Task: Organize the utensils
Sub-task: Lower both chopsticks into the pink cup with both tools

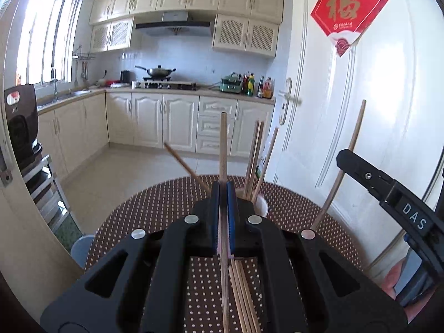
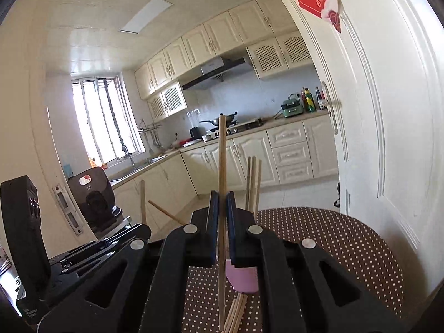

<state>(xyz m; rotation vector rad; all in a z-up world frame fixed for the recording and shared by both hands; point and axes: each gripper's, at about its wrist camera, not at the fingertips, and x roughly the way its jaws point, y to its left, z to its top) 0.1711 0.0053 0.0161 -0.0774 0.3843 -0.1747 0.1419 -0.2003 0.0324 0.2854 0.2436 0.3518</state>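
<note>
The left gripper [image 1: 223,191] is closed on a single dark-tipped wooden chopstick [image 1: 223,144], which stands nearly upright between the blue finger pads [image 1: 231,194]. The right gripper [image 2: 222,202] is likewise clamped on one pale wooden chopstick [image 2: 221,161], held upright between its pads. In the left wrist view, the right gripper's chopstick appears at the right, tilted, with the gripper body marked "DAS" beside it.

A pink cup [image 2: 242,279] stands on the round table [image 2: 347,249], which carries a brown cloth with white dots. The cup sits directly ahead of both grippers and is partly hidden by their fingers. Several chopsticks [image 1: 256,155] stand in the cup, leaning toward the right; one more [image 1: 186,165] leans out to the left.

A loose bundle of chopsticks [image 1: 242,297] lies flat on the table beneath the left gripper, near the cup's base. Behind the table are a white door [image 1: 347,97] and kitchen cabinets [image 1: 155,119].
</note>
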